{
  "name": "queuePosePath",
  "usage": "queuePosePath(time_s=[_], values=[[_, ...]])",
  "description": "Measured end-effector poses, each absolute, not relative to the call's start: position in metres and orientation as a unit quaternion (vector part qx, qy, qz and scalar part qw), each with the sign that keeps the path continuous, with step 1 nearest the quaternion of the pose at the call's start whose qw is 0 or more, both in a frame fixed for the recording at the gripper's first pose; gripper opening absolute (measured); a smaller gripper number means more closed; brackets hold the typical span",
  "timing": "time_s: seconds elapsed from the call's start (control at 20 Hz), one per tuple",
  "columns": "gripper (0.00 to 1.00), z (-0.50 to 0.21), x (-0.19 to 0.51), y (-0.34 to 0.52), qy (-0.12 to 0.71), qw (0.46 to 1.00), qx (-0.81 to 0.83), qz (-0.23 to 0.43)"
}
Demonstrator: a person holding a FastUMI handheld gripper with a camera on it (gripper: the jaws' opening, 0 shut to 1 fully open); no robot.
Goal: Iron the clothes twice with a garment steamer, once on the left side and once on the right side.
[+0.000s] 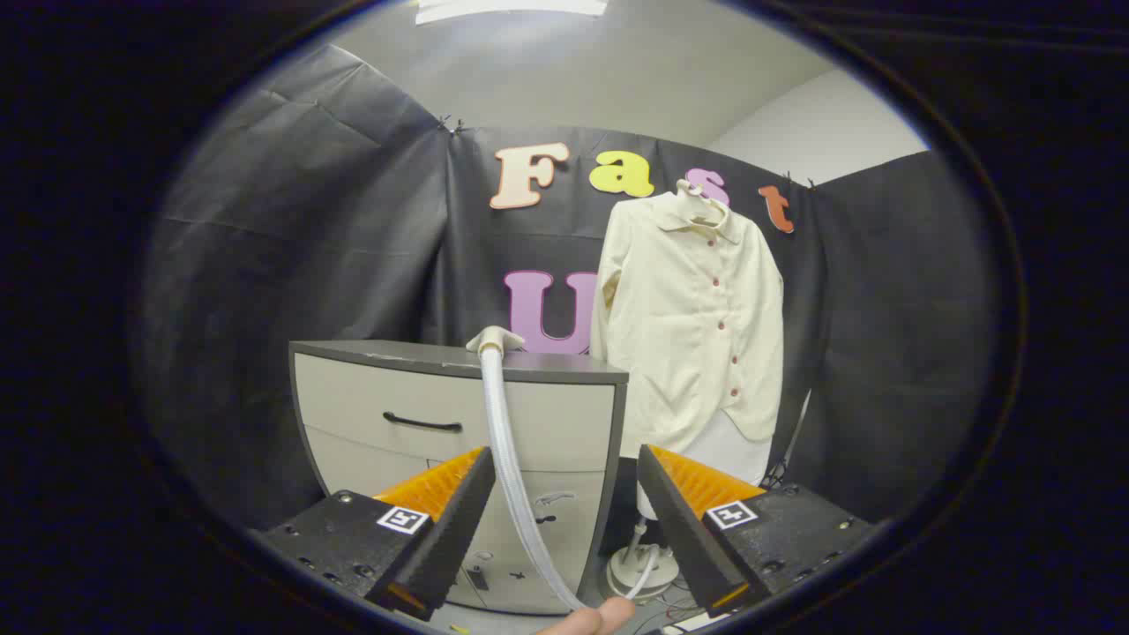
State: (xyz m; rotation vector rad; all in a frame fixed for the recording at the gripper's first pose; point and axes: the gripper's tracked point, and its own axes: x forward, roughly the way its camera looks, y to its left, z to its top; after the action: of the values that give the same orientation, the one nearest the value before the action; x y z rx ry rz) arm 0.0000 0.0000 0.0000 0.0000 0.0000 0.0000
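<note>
In the gripper view, the gripper is released: its two fingers stand wide apart and press on nothing. The steamer head rests on the top of a grey cabinet, beyond the fingers and a little toward the left one. From it the white hose runs down through the gap between the fingers, close to the left finger, perhaps just touching it; its long axis goes nearly straight from the head toward the gripper. A fingertip of the person shows just under the hose. The cream shirt hangs on a hanger well beyond the right finger, to the right of the cabinet. I judge that the gripper must first go forward and slightly left to take the steamer head.
</note>
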Motion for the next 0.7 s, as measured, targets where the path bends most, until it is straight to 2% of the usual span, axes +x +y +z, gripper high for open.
queuePosePath(time_s=[0.7], values=[[0.98, -0.0039, -0.0027, -0.0085, 0.006, 1.0, 0.0, -0.011]])
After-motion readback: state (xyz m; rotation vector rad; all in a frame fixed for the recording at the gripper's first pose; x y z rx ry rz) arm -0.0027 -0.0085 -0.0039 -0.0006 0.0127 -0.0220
